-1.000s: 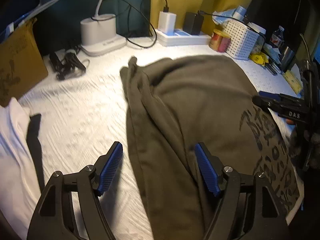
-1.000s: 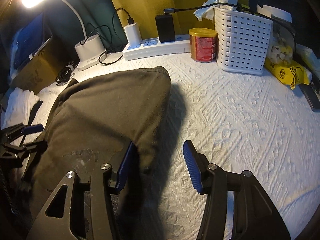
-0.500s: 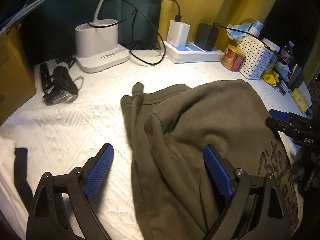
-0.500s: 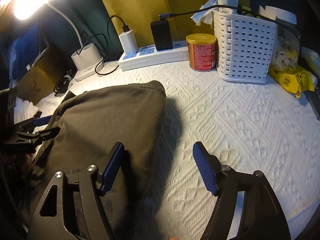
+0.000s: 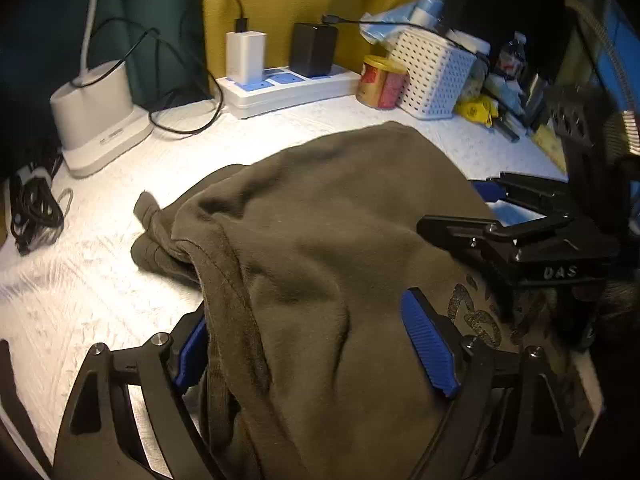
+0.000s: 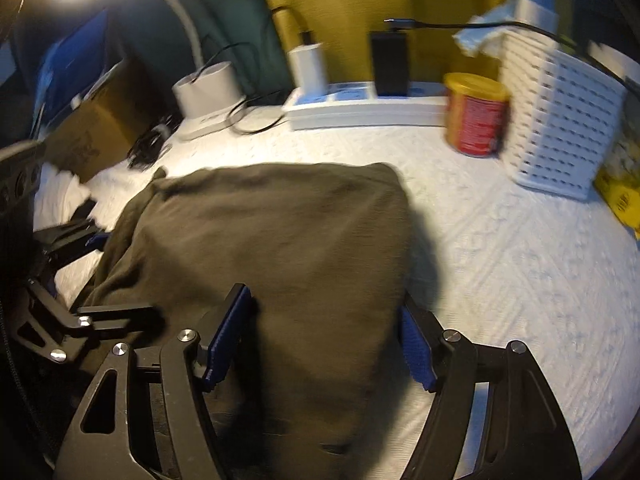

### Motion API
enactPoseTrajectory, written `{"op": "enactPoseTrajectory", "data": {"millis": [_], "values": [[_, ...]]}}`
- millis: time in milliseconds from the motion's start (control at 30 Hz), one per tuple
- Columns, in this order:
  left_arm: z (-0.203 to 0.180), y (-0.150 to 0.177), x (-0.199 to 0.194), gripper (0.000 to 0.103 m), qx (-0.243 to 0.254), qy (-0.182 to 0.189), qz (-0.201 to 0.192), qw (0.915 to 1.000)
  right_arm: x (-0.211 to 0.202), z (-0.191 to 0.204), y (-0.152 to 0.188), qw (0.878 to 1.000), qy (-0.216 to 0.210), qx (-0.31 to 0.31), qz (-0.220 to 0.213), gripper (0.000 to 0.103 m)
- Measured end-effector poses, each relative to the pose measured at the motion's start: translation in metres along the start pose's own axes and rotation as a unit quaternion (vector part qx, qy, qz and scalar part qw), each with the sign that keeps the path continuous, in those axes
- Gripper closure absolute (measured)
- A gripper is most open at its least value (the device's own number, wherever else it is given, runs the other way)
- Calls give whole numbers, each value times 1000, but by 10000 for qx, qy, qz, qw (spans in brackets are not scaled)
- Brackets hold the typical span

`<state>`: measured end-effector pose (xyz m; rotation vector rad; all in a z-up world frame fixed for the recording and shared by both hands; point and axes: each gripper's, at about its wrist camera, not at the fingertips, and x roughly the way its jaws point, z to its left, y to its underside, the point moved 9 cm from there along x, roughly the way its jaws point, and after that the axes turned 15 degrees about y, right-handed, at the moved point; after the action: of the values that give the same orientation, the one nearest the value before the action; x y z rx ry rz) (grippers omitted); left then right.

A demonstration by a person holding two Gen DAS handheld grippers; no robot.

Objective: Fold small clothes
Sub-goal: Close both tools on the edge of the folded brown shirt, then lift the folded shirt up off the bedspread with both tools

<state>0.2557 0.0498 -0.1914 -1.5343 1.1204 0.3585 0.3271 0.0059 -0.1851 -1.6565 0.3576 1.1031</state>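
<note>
An olive-green garment (image 5: 320,240) with a dark print lies bunched on the white textured cloth (image 5: 80,272); it also shows in the right wrist view (image 6: 280,240). My left gripper (image 5: 316,344) is open, its blue pads either side of the garment's left part, with cloth draped between the jaws. My right gripper (image 6: 324,340) is open too, straddling the garment's right edge. The right gripper shows at the right of the left wrist view (image 5: 520,240).
At the back stand a white lamp base (image 5: 96,116), a power strip with chargers (image 5: 288,80), a red tin (image 6: 476,116) and a white perforated basket (image 6: 560,120). A coiled black cable (image 5: 36,212) lies left. A cardboard box (image 6: 88,140) sits far left.
Both grippers have moved forward over the garment, which now lies between each pair of jaws. The garment has bunched up toward the back. The right wrist view is blurred by motion.
</note>
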Motion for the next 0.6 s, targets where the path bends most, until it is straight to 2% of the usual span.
{"op": "enactPoseTrajectory", "data": {"millis": [33, 67, 133, 200, 233, 300, 433, 600], "values": [[-2, 0, 1, 26, 74, -47, 21, 10000, 0, 4, 0, 10000, -88, -44, -2, 32], [-4, 1, 1, 36, 124, -57, 25, 9999, 0, 7, 0, 9999, -84, -102, -12, 39], [-4, 1, 0, 42, 166, -91, 24, 9998, 0, 8, 1, 9999, -76, -130, -20, 48], [-5, 0, 1, 55, 182, -49, 18, 9998, 0, 7, 1, 9999, -52, -103, -27, 54], [-7, 1, 1, 58, 183, 0, 18, 9998, 0, 6, 1, 9999, -59, -83, -31, 63], [-9, 1, 3, 66, 209, -13, 11, 9998, 0, 7, 1, 9999, -80, -76, -34, 67], [-15, 3, 4, 72, 234, -67, -35, 9997, -3, 11, 4, 9998, -103, -161, -62, 77], [-19, 5, 2, 73, 237, -111, -84, 9996, -8, 11, 7, 9998, -200, -59, -66, 80]]}}
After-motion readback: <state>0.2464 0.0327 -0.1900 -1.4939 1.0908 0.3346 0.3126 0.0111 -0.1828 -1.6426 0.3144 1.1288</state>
